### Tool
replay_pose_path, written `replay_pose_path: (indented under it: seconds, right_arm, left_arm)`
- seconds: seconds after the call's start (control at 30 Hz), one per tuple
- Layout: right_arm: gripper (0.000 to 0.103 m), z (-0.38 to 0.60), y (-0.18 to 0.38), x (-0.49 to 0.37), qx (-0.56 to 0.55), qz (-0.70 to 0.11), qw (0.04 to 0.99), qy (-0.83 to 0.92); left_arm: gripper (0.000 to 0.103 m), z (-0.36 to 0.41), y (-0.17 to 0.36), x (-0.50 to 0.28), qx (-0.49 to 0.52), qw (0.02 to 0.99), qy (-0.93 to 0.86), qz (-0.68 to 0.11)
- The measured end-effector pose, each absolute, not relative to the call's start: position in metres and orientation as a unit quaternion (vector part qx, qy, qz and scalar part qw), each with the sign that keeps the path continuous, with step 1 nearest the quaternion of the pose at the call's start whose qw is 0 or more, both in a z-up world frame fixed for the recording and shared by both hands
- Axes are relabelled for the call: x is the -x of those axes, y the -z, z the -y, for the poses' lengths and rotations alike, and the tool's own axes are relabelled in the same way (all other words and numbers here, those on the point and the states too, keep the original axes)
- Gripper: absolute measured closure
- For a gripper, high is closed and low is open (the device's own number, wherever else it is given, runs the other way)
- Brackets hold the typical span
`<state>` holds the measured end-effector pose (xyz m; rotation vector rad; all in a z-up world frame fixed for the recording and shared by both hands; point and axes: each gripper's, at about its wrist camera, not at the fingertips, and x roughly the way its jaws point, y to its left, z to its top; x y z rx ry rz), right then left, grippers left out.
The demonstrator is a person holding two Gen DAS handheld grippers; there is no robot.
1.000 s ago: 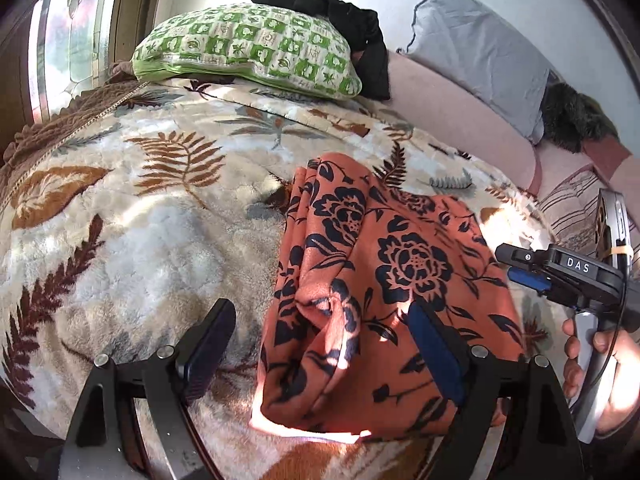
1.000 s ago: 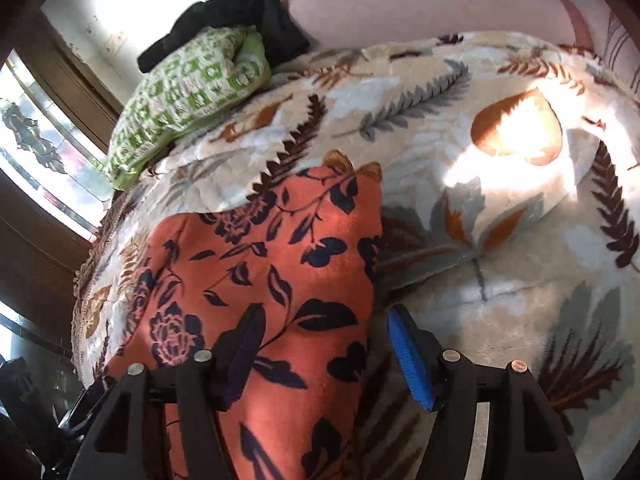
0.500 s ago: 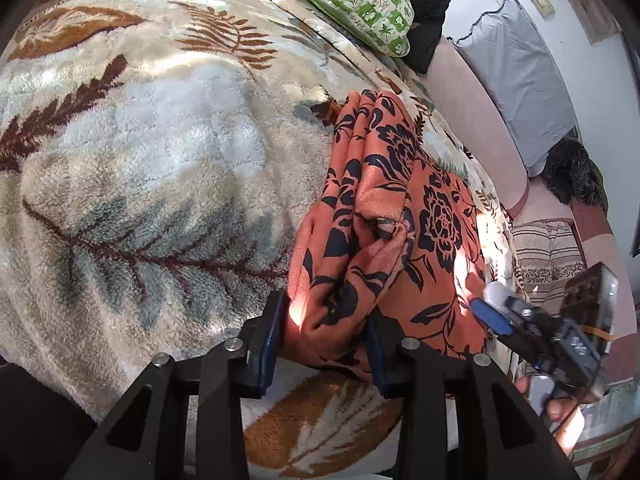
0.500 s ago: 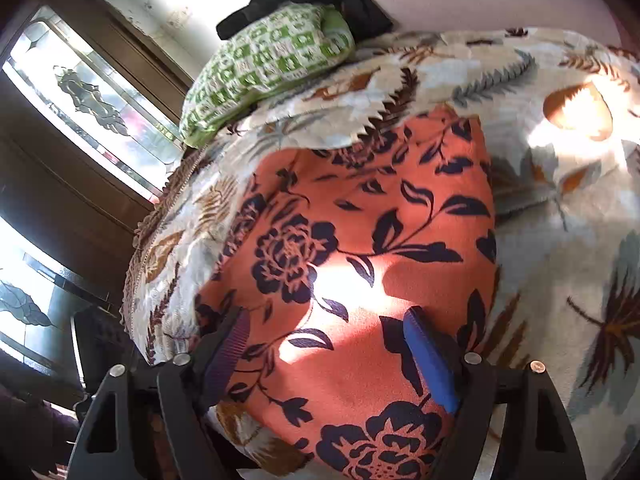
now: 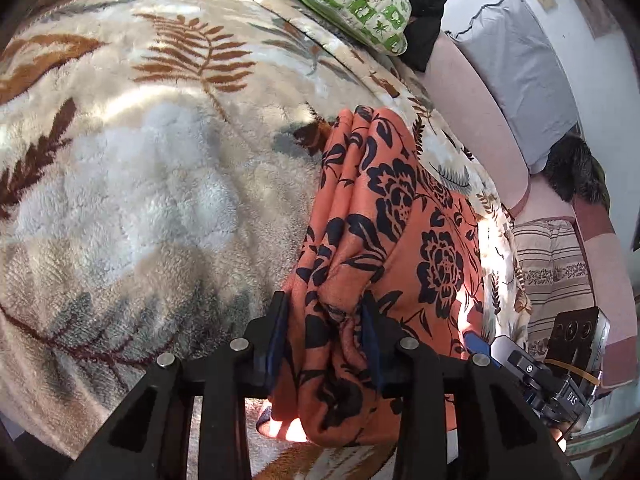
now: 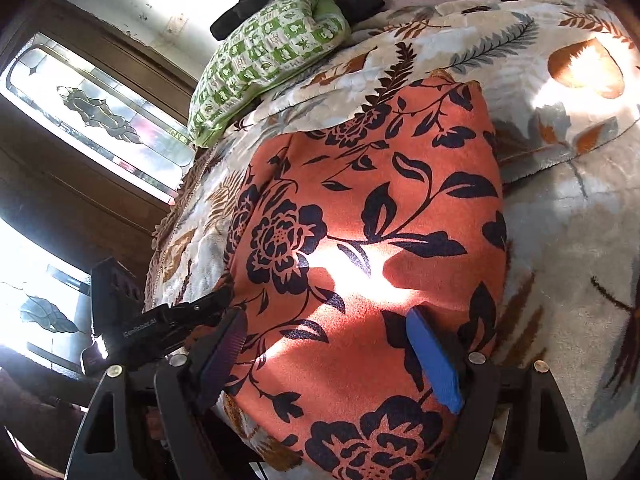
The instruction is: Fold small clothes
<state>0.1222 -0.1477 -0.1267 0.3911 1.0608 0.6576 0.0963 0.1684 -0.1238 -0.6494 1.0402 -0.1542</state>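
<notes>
Orange garment (image 5: pixel 384 216) (in left gripper (image 5: pixel 326 344))

Left hand-held gripper (image 5: pixel 325 344) clamped on cloth; right hand-held gripper (image 6: pixel 326 354) agape

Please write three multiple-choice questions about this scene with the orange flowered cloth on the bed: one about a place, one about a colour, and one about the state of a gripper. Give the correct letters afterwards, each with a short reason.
1. Where does the green checked pillow lie, seen from the orange cloth?
A. Under the cloth
B. At the far end of the bed, beyond the cloth
C. Between the right gripper's fingers

2. What colour is the flower print on the cloth?
A. White
B. Yellow
C. Dark navy, almost black

3. What is the left gripper doing?
A. It is shut on a bunched edge of the cloth
B. It hangs open above the bare leaf-patterned blanket
C. It holds the pillow

Answers: 1 B, the pillow lies beyond the cloth's far edge. 2 C, dark flowers and leaves on orange. 3 A, gathered fabric is pinched between its fingers, while the right gripper stands open over the cloth.
</notes>
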Motion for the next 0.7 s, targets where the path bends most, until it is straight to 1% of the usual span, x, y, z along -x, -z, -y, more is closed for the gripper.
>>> replay_pose_path:
  seconds: [0.07, 0.1, 0.13, 0.17, 0.2, 0.27, 0.3, 0.33, 0.37, 0.43, 0.47, 0.53, 0.6, 0.63, 0.7]
  right_arm:
    - [0.016, 0.148, 0.128, -0.123, -0.187, -0.493, 0.791, -0.310]
    - [0.015, 0.149, 0.129, -0.123, -0.190, -0.492, 0.790, -0.312]
    - [0.015, 0.149, 0.129, -0.123, -0.191, -0.491, 0.790, -0.314]
    - [0.015, 0.149, 0.129, -0.123, -0.192, -0.491, 0.789, -0.316]
    - [0.015, 0.150, 0.128, -0.123, -0.195, -0.491, 0.788, -0.316]
    - [0.015, 0.152, 0.128, -0.123, -0.201, -0.492, 0.785, -0.319]
    - [0.015, 0.153, 0.129, -0.124, -0.205, -0.492, 0.783, -0.320]
    - [0.015, 0.154, 0.129, -0.124, -0.210, -0.492, 0.782, -0.321]
    - [0.015, 0.155, 0.129, -0.124, -0.214, -0.492, 0.781, -0.321]
    - [0.015, 0.155, 0.130, -0.124, -0.216, -0.490, 0.779, -0.327]
    - [0.015, 0.156, 0.130, -0.124, -0.216, -0.489, 0.779, -0.329]
    - [0.015, 0.155, 0.131, -0.124, -0.215, -0.487, 0.779, -0.331]
    - [0.015, 0.154, 0.131, -0.124, -0.208, -0.486, 0.781, -0.332]
    - [0.015, 0.153, 0.131, -0.124, -0.204, -0.487, 0.781, -0.332]
    - [0.015, 0.153, 0.131, -0.124, -0.203, -0.489, 0.781, -0.331]
  left_arm:
    - [0.061, -0.158, 0.105, -0.101, 0.261, 0.833, 0.072, -0.483]
    - [0.056, -0.154, 0.094, -0.106, 0.246, 0.842, 0.077, -0.473]
    - [0.037, -0.153, 0.086, -0.114, 0.239, 0.850, 0.084, -0.462]
    - [0.023, -0.151, 0.079, -0.125, 0.235, 0.855, 0.091, -0.452]
    - [0.022, -0.149, 0.075, -0.140, 0.231, 0.858, 0.094, -0.450]
    - [0.022, -0.150, 0.085, -0.175, 0.235, 0.843, 0.110, -0.471]
    - [0.024, -0.152, 0.099, -0.192, 0.242, 0.827, 0.110, -0.496]
    - [0.052, -0.157, 0.120, -0.206, 0.259, 0.801, 0.098, -0.531]
    - [0.060, -0.164, 0.138, -0.213, 0.291, 0.776, 0.105, -0.550]
    - [0.066, -0.175, 0.146, -0.211, 0.331, 0.768, 0.124, -0.534]
    - [0.066, -0.178, 0.147, -0.209, 0.341, 0.766, 0.122, -0.532]
    - [0.066, -0.173, 0.144, -0.207, 0.326, 0.776, 0.115, -0.528]
    - [0.064, -0.169, 0.140, -0.205, 0.317, 0.782, 0.106, -0.526]
    - [0.061, -0.167, 0.136, -0.204, 0.310, 0.784, 0.102, -0.528]
    - [0.059, -0.160, 0.120, -0.197, 0.275, 0.803, 0.093, -0.521]
